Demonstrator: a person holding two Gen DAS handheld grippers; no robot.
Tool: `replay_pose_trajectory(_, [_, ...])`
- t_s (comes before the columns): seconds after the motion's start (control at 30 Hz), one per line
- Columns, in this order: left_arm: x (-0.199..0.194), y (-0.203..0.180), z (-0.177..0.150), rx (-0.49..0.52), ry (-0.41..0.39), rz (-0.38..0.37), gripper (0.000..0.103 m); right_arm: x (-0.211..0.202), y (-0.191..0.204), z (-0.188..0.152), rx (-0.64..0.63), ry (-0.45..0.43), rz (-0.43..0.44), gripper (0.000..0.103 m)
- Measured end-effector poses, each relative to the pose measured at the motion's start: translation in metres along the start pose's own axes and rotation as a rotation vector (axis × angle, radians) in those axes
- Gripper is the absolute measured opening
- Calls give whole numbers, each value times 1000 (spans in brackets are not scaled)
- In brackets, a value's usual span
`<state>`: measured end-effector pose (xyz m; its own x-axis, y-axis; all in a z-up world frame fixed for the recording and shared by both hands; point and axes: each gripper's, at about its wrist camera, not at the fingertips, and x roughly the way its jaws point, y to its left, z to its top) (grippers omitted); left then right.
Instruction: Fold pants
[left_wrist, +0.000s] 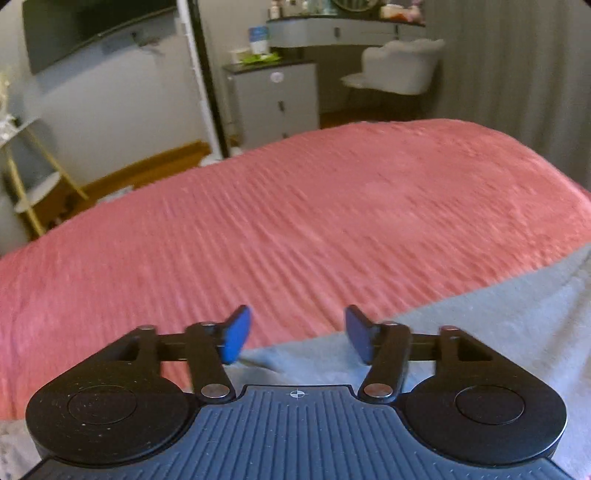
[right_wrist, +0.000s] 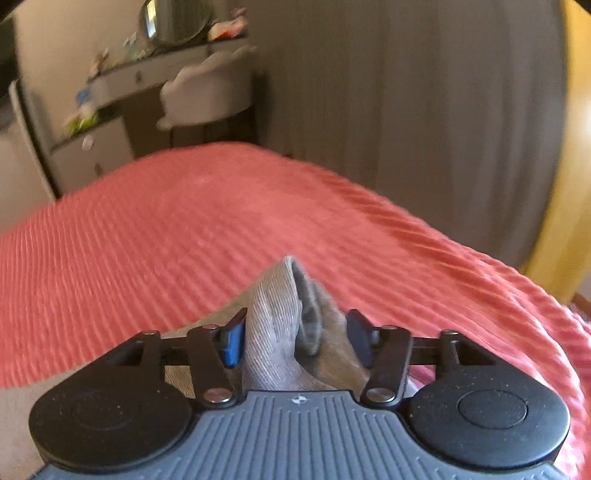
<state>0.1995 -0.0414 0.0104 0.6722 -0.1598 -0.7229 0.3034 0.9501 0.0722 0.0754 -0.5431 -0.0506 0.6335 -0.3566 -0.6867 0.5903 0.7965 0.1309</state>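
Grey pants (left_wrist: 480, 325) lie on a pink ribbed bedspread (left_wrist: 295, 206). In the left wrist view they spread from the lower middle to the right edge. My left gripper (left_wrist: 297, 334) is open just above their near edge, with nothing between its blue pads. In the right wrist view a raised fold of the grey pants (right_wrist: 275, 325) stands up between the fingers of my right gripper (right_wrist: 295, 338). The jaws are wide apart; the left pad (right_wrist: 232, 343) touches the fold, the right pad stands clear of it. The bedspread (right_wrist: 184, 221) stretches beyond.
Past the bed's far edge stand a white drawer cabinet (left_wrist: 275, 99), a white chair (left_wrist: 399, 70) and a vanity desk (left_wrist: 343, 27). A grey curtain (right_wrist: 406, 110) hangs to the right. A gold-legged shelf (left_wrist: 29, 173) is at left.
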Motion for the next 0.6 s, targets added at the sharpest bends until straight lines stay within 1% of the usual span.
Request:
replay_pose_trajectory(0.03, [6,2,-3,-4,8,-23,69,-8,-3,-2,21,-14,14,62])
replay_pose_trajectory(0.07, [9,2,-3,-4,24,-38,69,-18,-5,-5,40,-24,38,71])
replay_pose_trajectory(0.1, [11,-1,-5,0,42,-58,71,-29,-7,-11,59,-27,68,75])
replay_pose_trajectory(0.13, [13,-3,-8,14,68,-78,78,-36,-10,-16,72,-23,88,81])
replay_pose_trajectory(0.2, [16,-6,-13,24,109,-80,79,-54,-14,-33,94,-7,131,81])
replay_pose_trajectory(0.23, [17,-5,-16,9,125,-77,79,-63,-15,-43,100,-7,143,82])
replay_pose_trajectory(0.3, [13,0,-17,-53,159,-68,79,-79,-14,-63,126,-4,171,85])
replay_pose_trajectory(0.37, [13,7,-15,-114,199,-93,80,-93,-11,-82,159,21,216,86])
replay_pose_trajectory(0.43, [19,12,-10,-177,259,-89,80,-96,-9,-96,213,52,258,86])
replay_pose_trajectory(0.5, [25,16,-4,-221,309,-55,80,-96,-3,-109,281,84,298,86])
replay_pose_trajectory(0.53, [29,16,-2,-234,325,-46,79,-96,2,-112,290,92,317,86])
replay_pose_trajectory(0.6, [37,17,2,-255,372,-18,74,-95,16,-116,272,101,341,86])
